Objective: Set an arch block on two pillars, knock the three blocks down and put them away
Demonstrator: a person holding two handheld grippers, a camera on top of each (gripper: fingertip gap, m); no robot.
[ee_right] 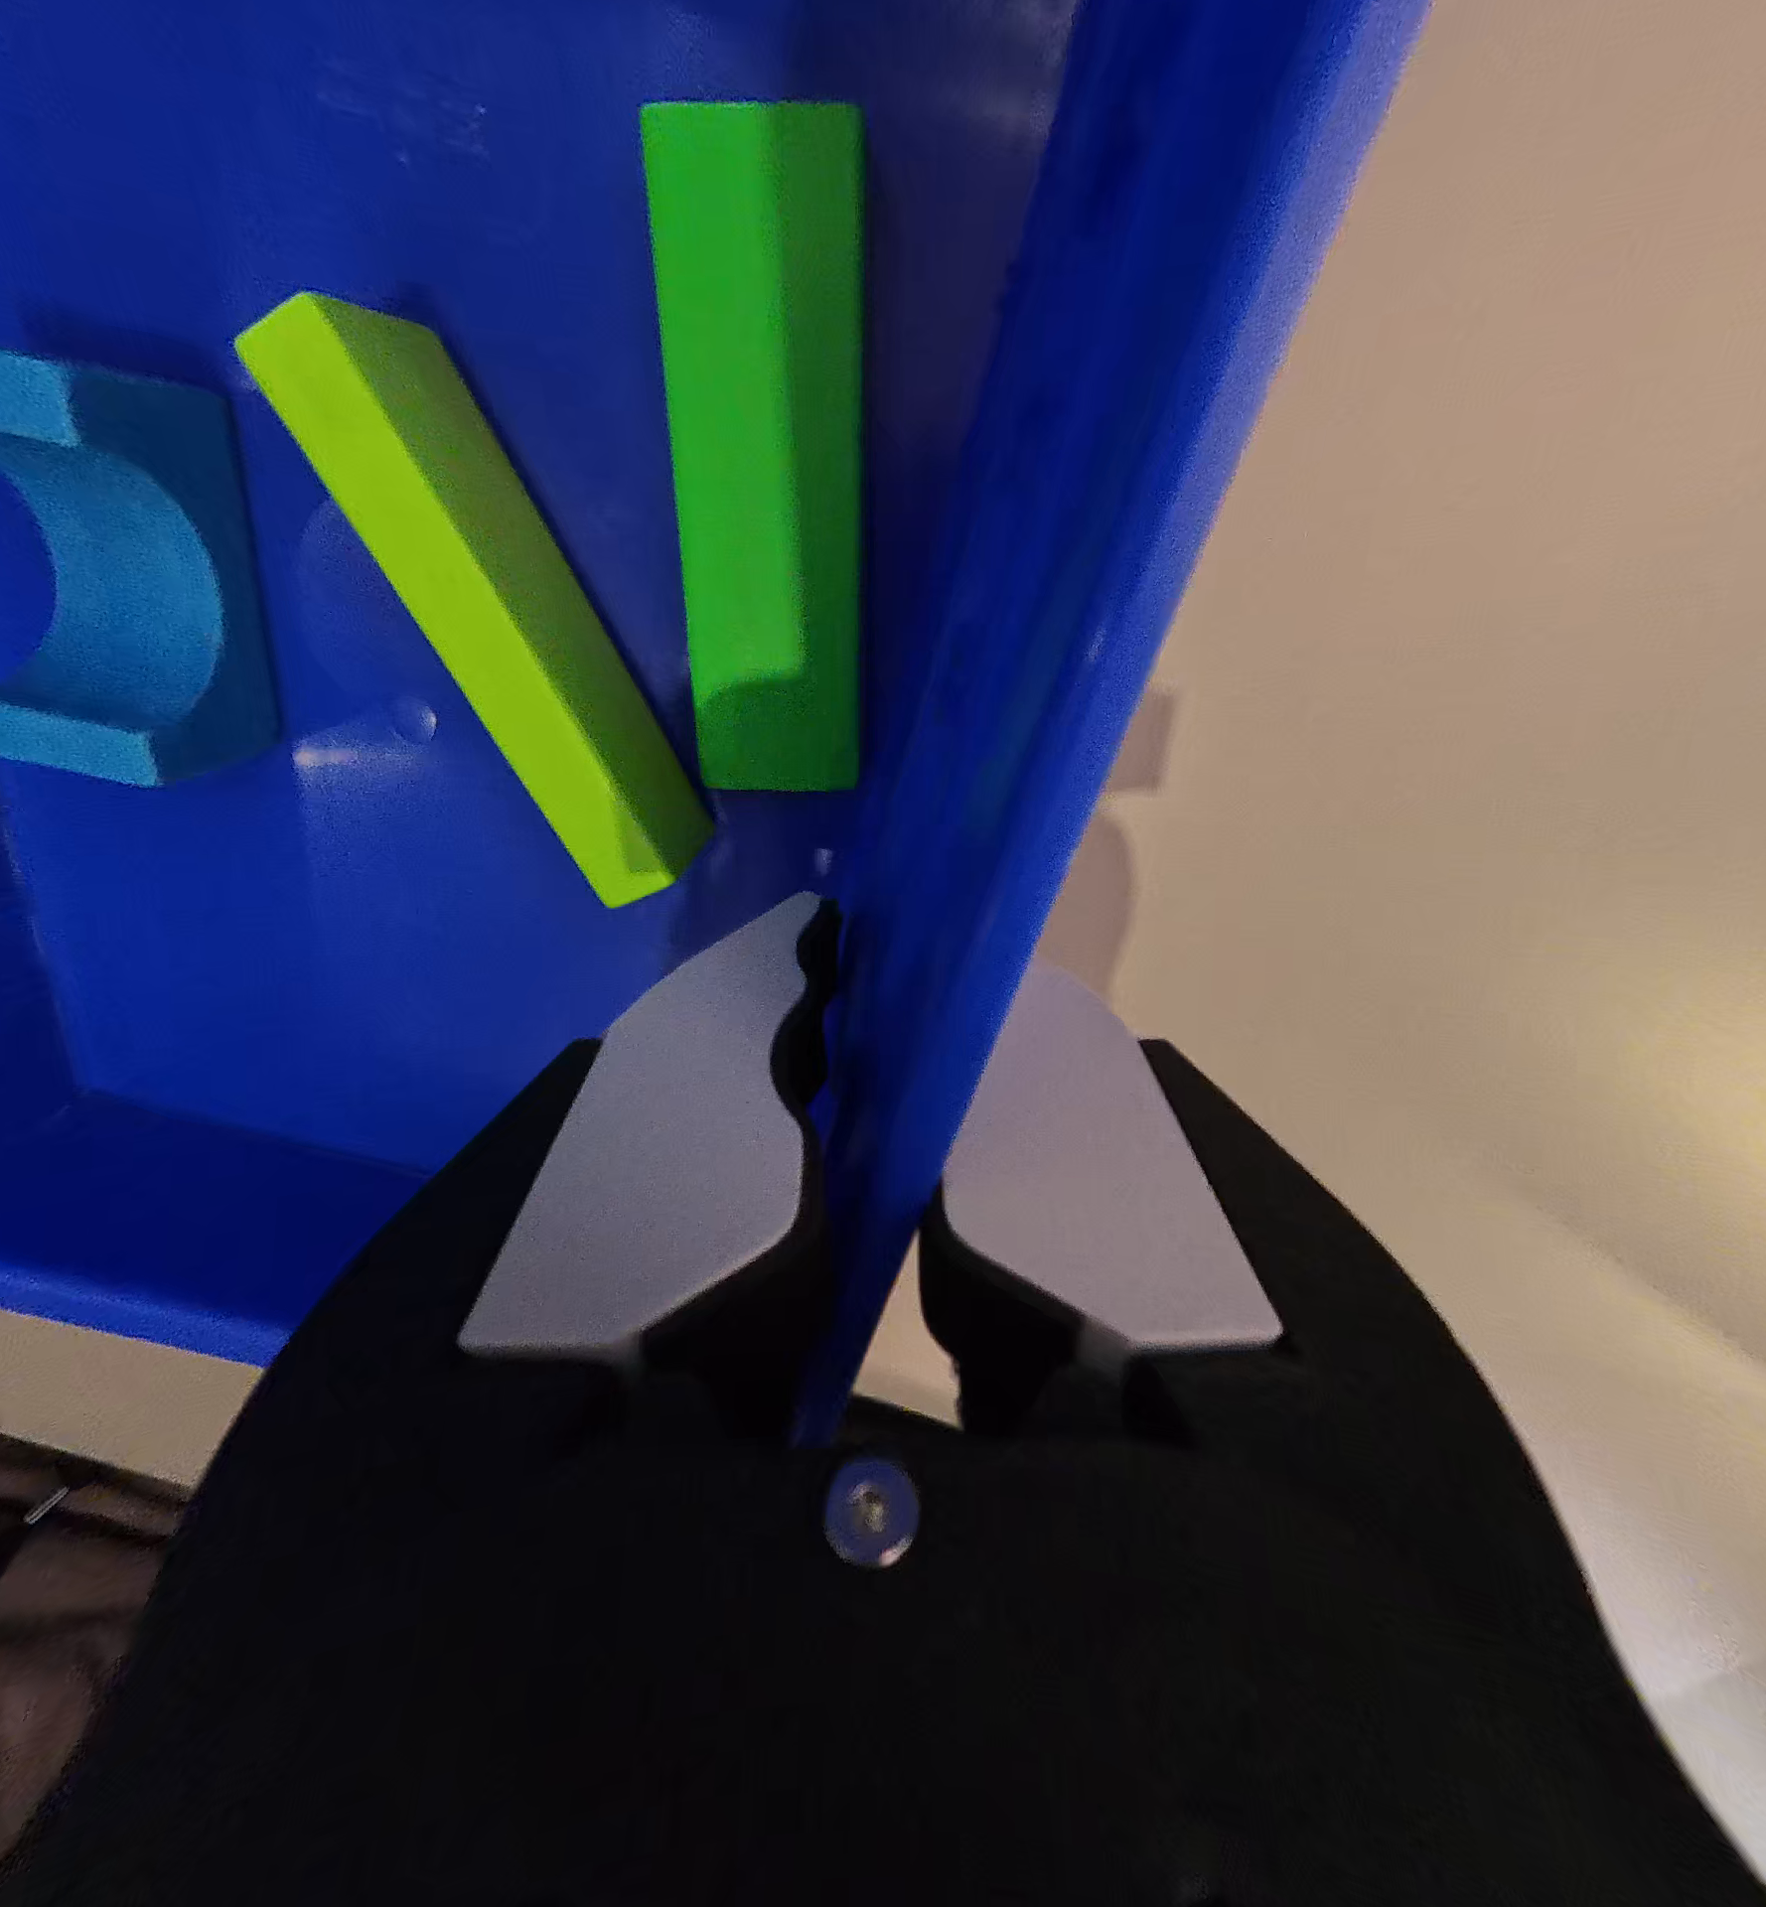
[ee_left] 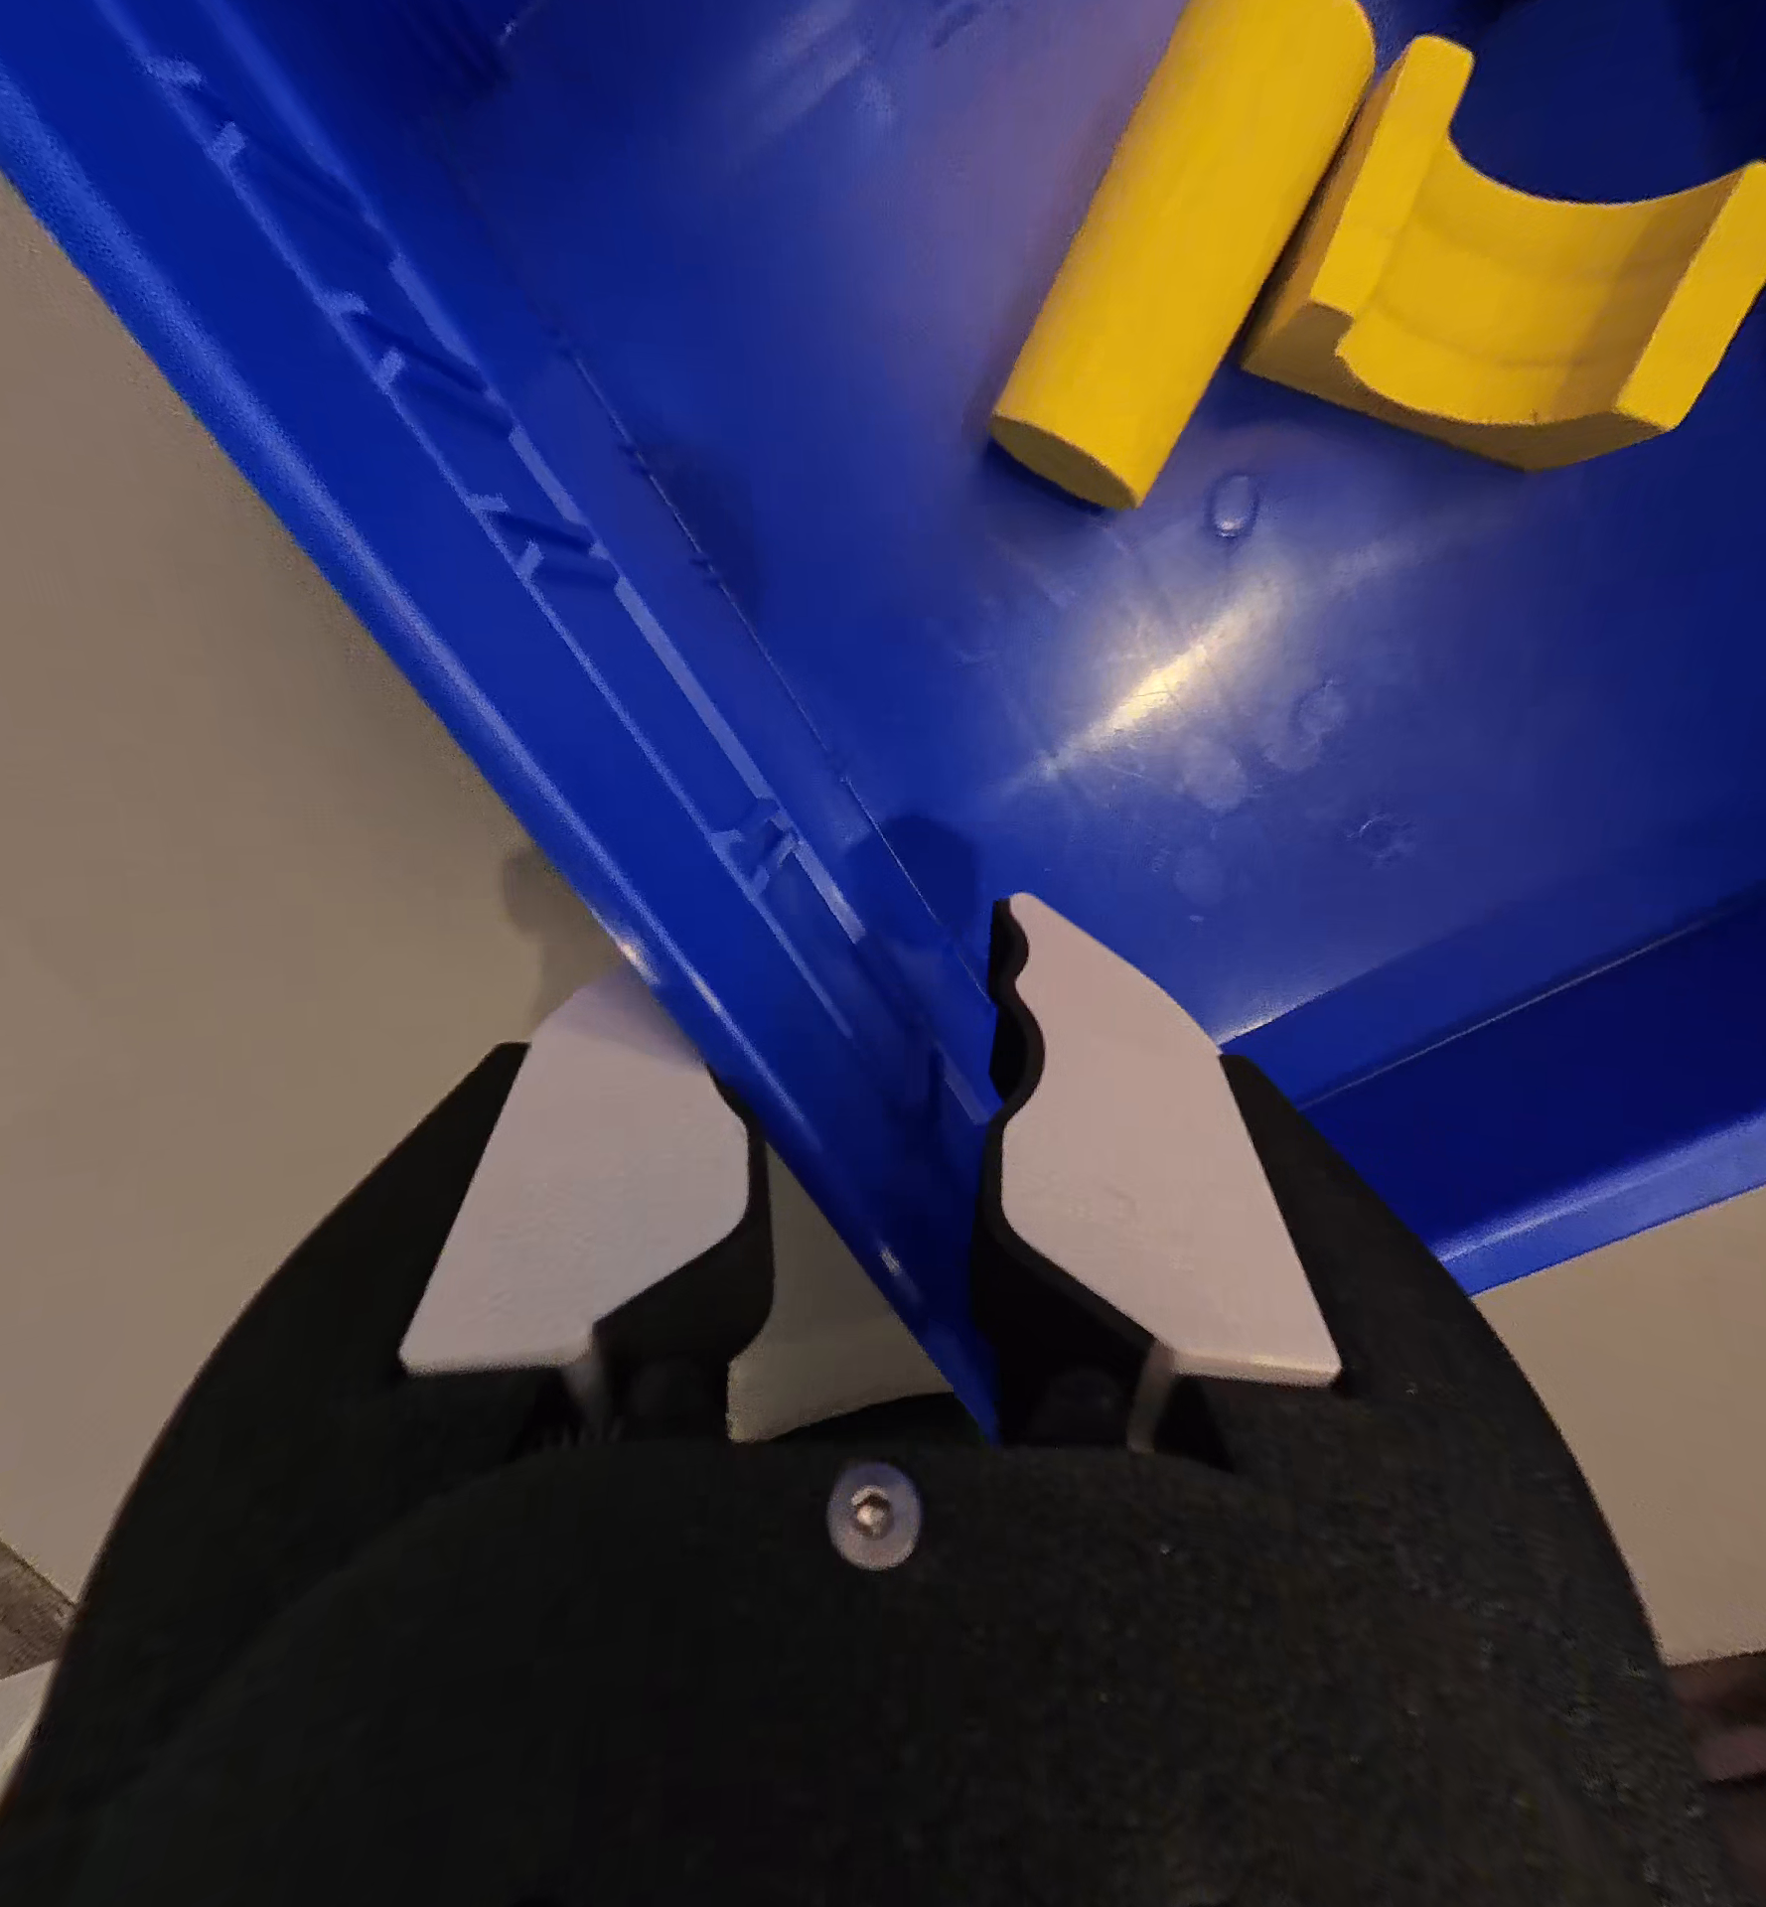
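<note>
So both are clamped on the blue bin (ee_left: 1116,640); the left hand-held gripper (ee_left: 863,1016) pinches one side wall, one finger inside and one outside, and the right hand-held gripper (ee_right: 884,991) pinches the opposite wall (ee_right: 1013,619) the same way. Inside on the bin floor: a yellow cylinder (ee_left: 1178,258) lying flat with a yellow arch block (ee_left: 1498,310) just beside it (touching or nearly, hard to say); in the right wrist view a blue arch block (ee_right: 126,578), a lime green bar (ee_right: 466,588) and a darker green block (ee_right: 765,433) lying against the pinched wall. Pale surface (ee_left: 136,722) underneath.
</note>
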